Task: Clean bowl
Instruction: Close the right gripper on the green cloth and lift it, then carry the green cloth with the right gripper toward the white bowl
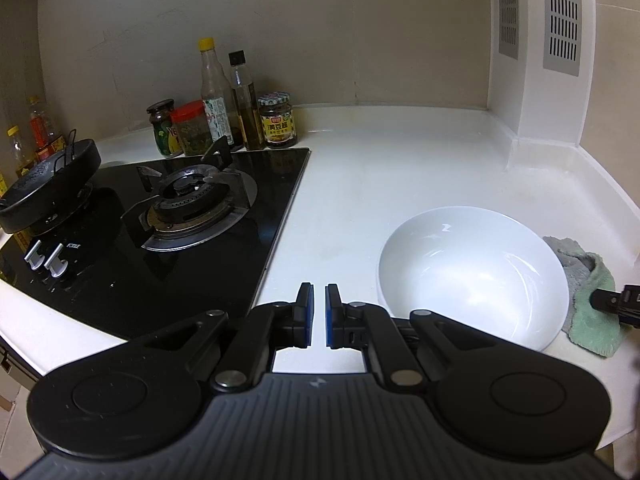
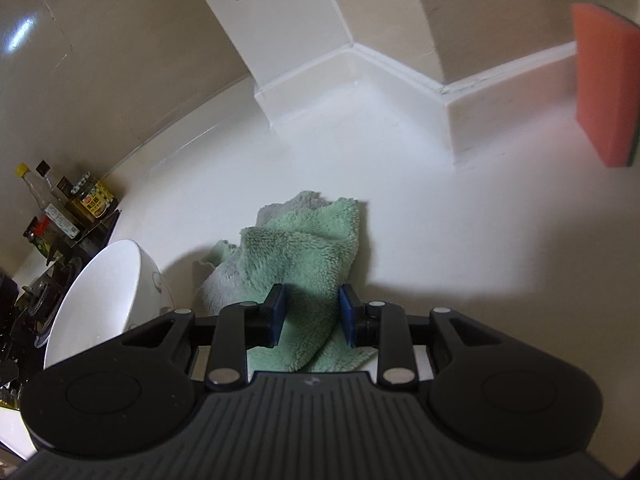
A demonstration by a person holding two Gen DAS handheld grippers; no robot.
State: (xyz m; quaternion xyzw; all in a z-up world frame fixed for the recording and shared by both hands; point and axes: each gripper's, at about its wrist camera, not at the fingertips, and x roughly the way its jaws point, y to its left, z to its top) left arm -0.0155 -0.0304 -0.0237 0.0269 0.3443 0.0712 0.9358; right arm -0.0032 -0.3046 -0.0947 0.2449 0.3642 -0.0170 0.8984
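White glossy bowl (image 1: 472, 276) upright on the pale counter, wide and shallow, inside bare and shining – a small dark motif on its outer wall, crumpled green-and-grey cloth (image 2: 296, 264) lying just beside it – touching its far side, edges folded over.

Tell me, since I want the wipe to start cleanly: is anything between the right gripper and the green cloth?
Nothing visible. The right gripper is open directly over the green cloth, which lies on the white counter beside the white bowl. The orange sponge sits far off to the right.
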